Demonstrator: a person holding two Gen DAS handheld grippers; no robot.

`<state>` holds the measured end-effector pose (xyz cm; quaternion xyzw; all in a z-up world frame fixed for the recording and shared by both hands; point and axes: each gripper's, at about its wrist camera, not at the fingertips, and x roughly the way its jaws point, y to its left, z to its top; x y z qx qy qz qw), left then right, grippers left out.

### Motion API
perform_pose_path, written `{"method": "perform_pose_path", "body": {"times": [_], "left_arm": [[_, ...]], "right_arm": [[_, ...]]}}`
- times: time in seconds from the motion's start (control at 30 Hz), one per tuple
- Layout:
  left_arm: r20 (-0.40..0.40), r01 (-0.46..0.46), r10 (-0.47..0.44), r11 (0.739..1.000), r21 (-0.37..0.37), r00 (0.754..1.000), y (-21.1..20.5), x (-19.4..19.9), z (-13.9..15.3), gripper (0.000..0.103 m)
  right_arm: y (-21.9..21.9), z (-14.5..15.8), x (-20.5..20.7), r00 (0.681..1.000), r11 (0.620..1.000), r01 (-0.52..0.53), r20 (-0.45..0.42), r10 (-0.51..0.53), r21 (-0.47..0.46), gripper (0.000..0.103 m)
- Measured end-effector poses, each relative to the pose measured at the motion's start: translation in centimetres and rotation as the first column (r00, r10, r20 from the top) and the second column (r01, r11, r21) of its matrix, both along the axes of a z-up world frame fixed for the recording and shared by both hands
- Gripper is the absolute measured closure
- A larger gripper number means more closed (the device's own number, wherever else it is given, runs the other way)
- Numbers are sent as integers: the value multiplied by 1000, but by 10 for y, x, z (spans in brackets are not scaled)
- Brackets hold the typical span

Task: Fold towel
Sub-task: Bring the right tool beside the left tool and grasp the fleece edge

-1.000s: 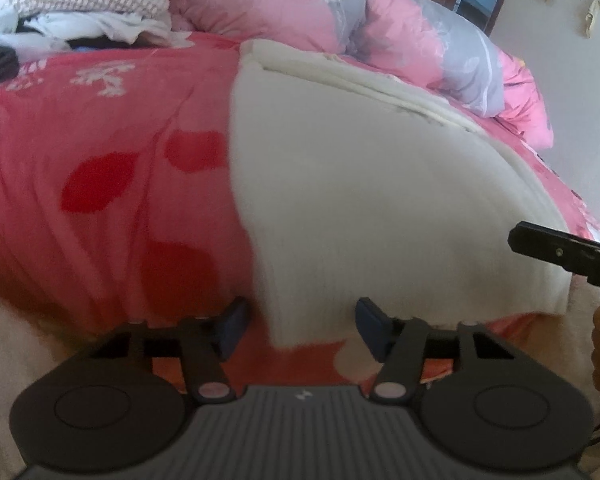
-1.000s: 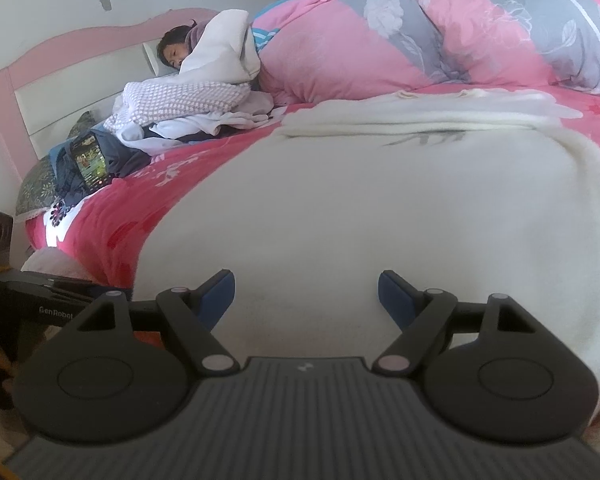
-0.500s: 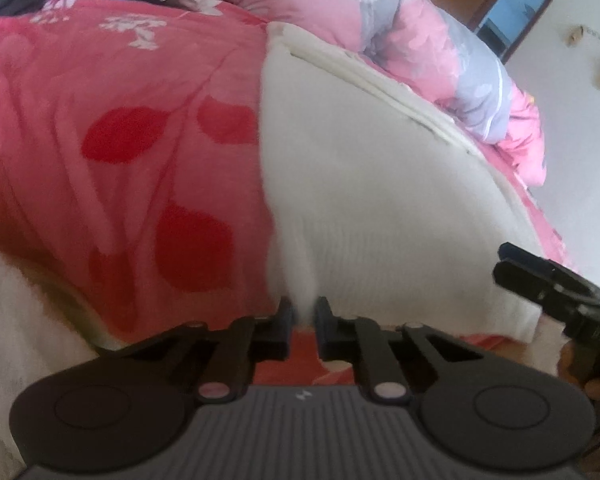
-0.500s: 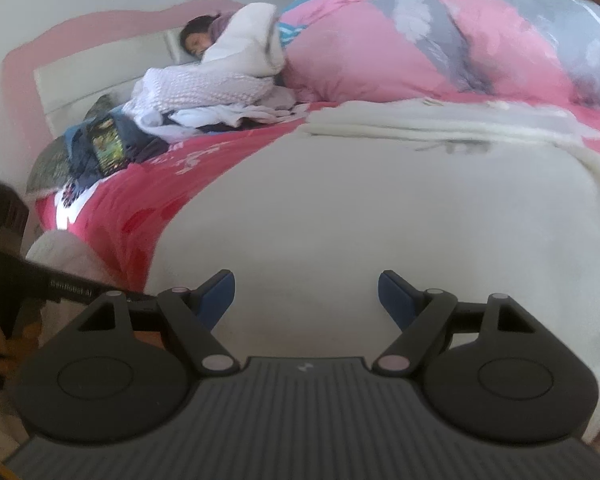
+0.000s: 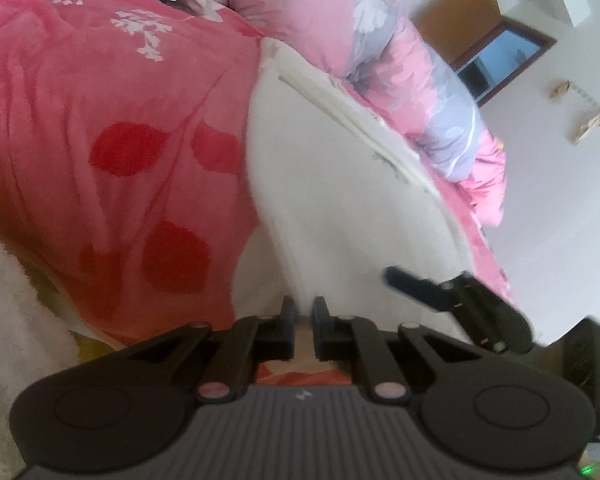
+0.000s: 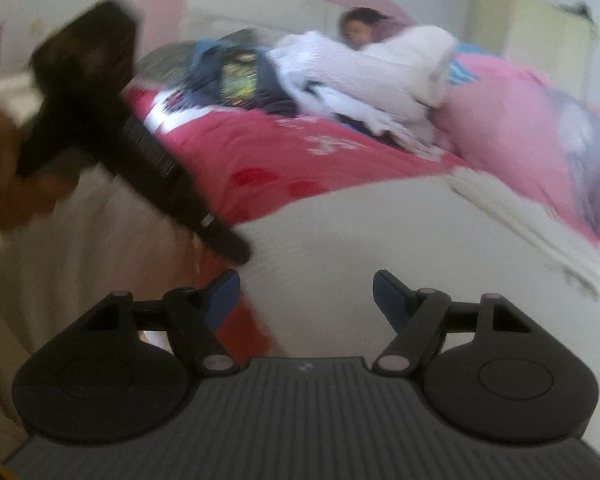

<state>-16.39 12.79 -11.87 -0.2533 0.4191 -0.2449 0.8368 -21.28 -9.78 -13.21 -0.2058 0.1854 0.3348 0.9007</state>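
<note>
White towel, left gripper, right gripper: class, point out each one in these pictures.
white towel (image 5: pixel 340 200), left wrist view, its flat middle.
left gripper (image 5: pixel 303 312), left wrist view, between its fingertips.
right gripper (image 6: pixel 306 286), right wrist view, between its fingertips.

A plain cream-white towel (image 5: pixel 340 200) lies on a pink-red bedspread (image 5: pixel 100 120) printed with red leaves and white sprigs; the quilt (image 5: pixel 400 60) is pink and grey floral.

Right gripper (image 6: pixel 306 292) closing over the white towel (image 6: pixel 380 232), pads not yet touching the cloth. Left gripper (image 6: pixel 236 250) reaches in at upper left, a hand (image 6: pixel 8 184) behind it. Clothes pile (image 6: pixel 340 80) on the bed (image 6: pixel 260 148), all blurred.
</note>
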Motion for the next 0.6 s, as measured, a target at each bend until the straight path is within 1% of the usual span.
{"method": "perform_pose_path", "body": {"times": [0.07,0.17,0.23,0.3,0.4,0.6], "left_arm": [[-6,-1,1,1000,-27,1000,2,1,2,95],[-14,-2,1,998,-59,1000,4,2,3,95],[-16,0,-1,997,-74,1000,5,2,4,95],[-17,0,-2,996,-87,1000,7,2,5,95],[-21,0,-2,995,-100,1000,8,3,4,95],[-27,2,-5,993,-122,1000,10,5,4,95]], "right_arm": [[13,-3,-3,999,997,-36,37,39,-64,34],[27,-7,-4,995,989,-47,81,59,-137,39],[35,-9,-3,992,983,-45,105,64,-176,46],[40,-10,-1,991,979,-34,120,59,-199,52],[46,-11,-1,989,972,-33,136,65,-231,55],[51,-13,-8,987,969,-48,136,83,-243,55]]}}
